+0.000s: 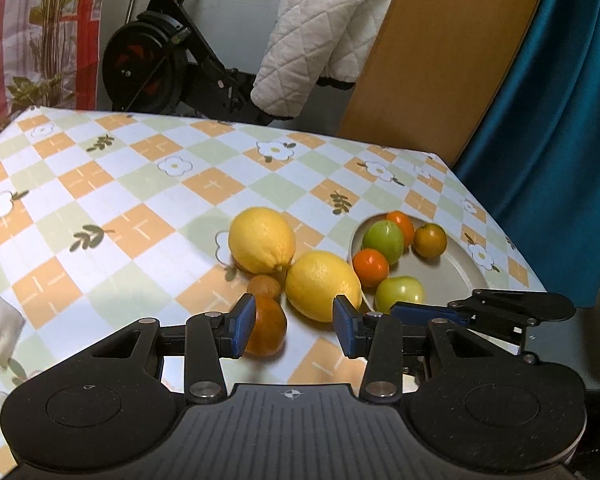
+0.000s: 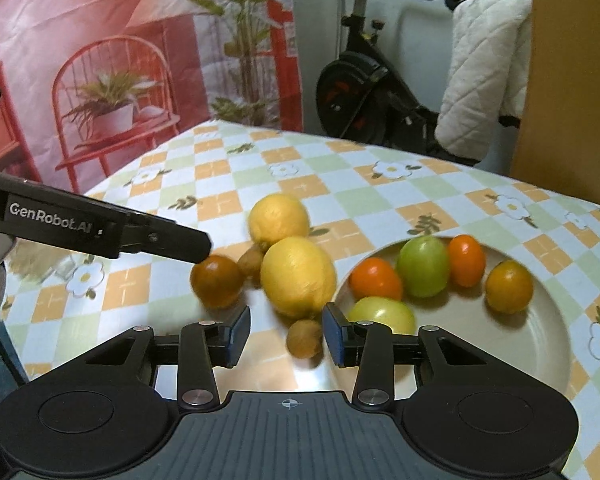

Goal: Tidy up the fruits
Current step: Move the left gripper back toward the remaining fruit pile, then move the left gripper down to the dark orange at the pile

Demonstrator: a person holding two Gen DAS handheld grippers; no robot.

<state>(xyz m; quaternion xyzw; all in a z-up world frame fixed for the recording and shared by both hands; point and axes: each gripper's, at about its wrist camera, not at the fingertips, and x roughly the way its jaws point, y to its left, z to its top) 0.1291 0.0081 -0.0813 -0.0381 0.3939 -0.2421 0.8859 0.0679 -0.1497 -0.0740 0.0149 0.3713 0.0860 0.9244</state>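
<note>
1. A checked floral tablecloth [image 1: 140, 184] is covering the near table.
2. An exercise bike [image 2: 364, 84] is standing beyond it, a quilted white blanket [image 1: 316, 40] hanging alongside.
3. A pink printed backdrop [image 2: 100, 60] is hanging far left.
4. A teal curtain [image 1: 560, 120] is hanging right.

We couldn't see much of the dark orange fruit [image 1: 267, 330] from the left wrist view, since the left gripper's near finger pad [image 1: 242, 330] covered its left side. A small kiwi [image 1: 264, 287] sat half tucked behind the two lemons. In the right wrist view another kiwi [image 2: 304, 338] came out smeared with motion blur, and the near lemon [image 2: 298, 276] was soft-edged too. The lower green fruit [image 2: 384, 314] on the plate [image 2: 540, 344] was partly hidden by the right gripper's finger, and the plate's near rim was lost behind the gripper body. The exercise bike [image 2: 364, 92] was cut off by the jacket [image 2: 484, 72].
</note>
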